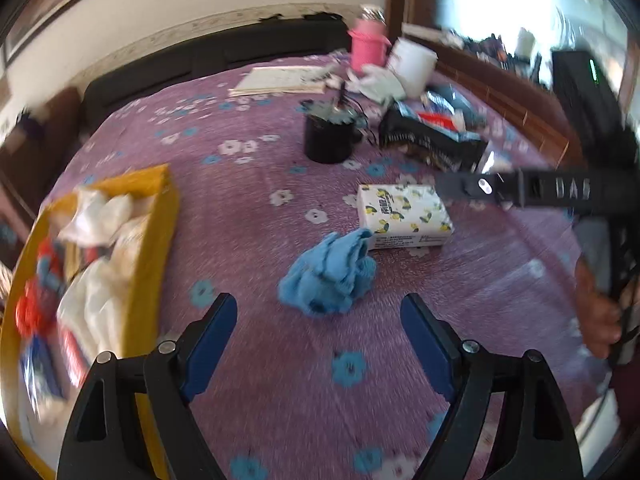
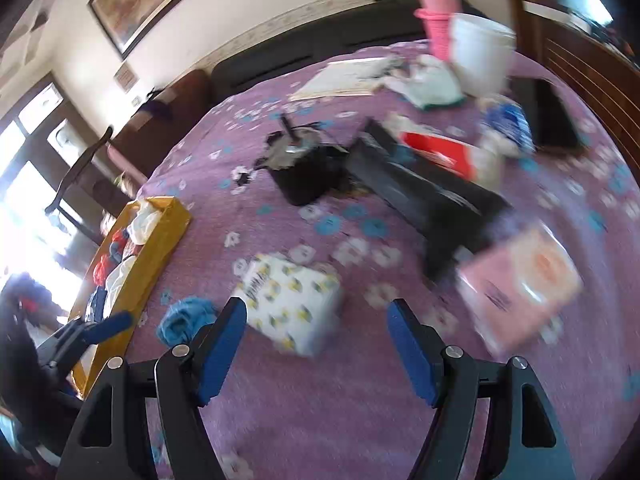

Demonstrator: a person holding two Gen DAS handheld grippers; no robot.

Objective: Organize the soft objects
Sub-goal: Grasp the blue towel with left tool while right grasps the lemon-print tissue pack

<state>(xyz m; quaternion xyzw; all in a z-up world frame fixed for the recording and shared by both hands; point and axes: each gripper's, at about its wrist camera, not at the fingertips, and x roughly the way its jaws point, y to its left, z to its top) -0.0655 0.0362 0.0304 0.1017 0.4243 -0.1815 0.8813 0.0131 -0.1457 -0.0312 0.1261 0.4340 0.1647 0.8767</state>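
Observation:
A crumpled blue cloth (image 1: 328, 276) lies on the purple flowered bedsheet (image 1: 280, 380), just ahead of my left gripper (image 1: 319, 300), which is open with nothing between its fingers. A lemon-print tissue pack (image 1: 404, 216) sits right behind the cloth. To the left is a yellow box (image 1: 156, 240) holding white, red and blue soft items. In the right wrist view my right gripper (image 2: 318, 305) is open. The tissue pack (image 2: 292, 304) lies just beyond its fingertips, nearer the left finger. A pink pack (image 2: 520, 284) lies to the right, and the blue cloth (image 2: 186, 318) and yellow box (image 2: 160, 240) to the left.
Further back on the bed stand a black cup (image 1: 328, 140), a black bag (image 1: 432, 144), papers (image 1: 280, 80), a pink bottle (image 1: 366, 46) and a white tub (image 1: 412, 64). A person's hand (image 1: 600, 320) holds the right gripper at the right edge. A wooden frame (image 1: 520, 96) borders the bed.

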